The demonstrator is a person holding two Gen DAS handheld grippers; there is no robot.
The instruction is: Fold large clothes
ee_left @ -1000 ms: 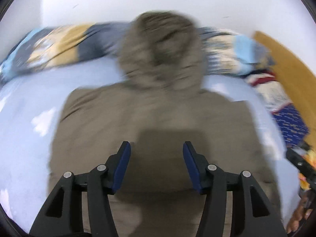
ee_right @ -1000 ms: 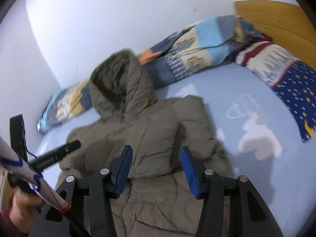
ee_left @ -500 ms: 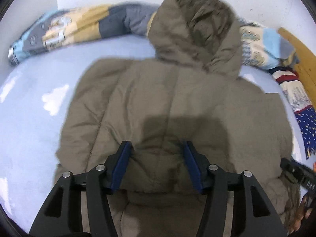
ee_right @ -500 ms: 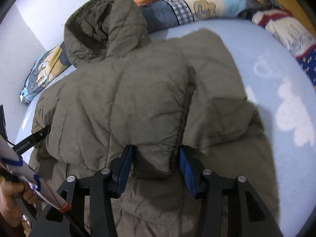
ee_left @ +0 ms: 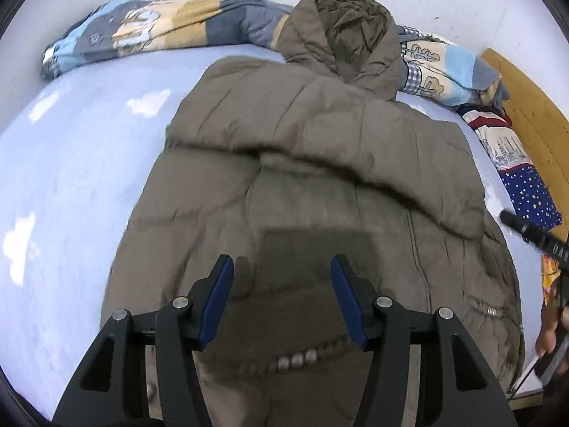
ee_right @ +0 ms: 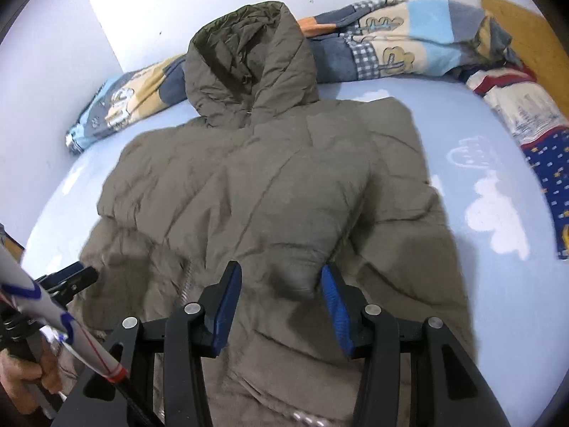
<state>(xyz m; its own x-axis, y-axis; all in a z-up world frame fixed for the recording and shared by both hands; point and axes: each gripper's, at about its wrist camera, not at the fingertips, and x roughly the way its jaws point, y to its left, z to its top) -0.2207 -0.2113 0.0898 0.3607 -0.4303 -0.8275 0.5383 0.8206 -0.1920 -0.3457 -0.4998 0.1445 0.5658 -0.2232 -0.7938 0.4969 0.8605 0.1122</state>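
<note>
On the bed (ee_left: 71, 163), which has a pale blue sheet with white cloud shapes, a large brown padded coat (ee_left: 320, 163) lies spread out with its back side up. Its hood (ee_left: 341, 35) points toward the white wall and rests against a rolled blanket (ee_left: 149, 32) with a cartoon pattern. One sleeve (ee_right: 402, 178) is folded in over the body of the coat, and the upper part makes a thick fold across the middle. A row of metal snaps shows near the lower edge.

The left tongs (ee_left: 282, 299) are spread apart and hang above the lower part of the coat, with nothing between the blue pads. The right tongs (ee_right: 281, 306) are also spread; a bulge of the coat's fabric sits between the two pads, but I cannot tell if they touch it.

A second pillow or blanket (ee_left: 526, 192), dark blue with small stars, lies at the right side of the bed, near a wooden headboard (ee_left: 533, 106).
</note>
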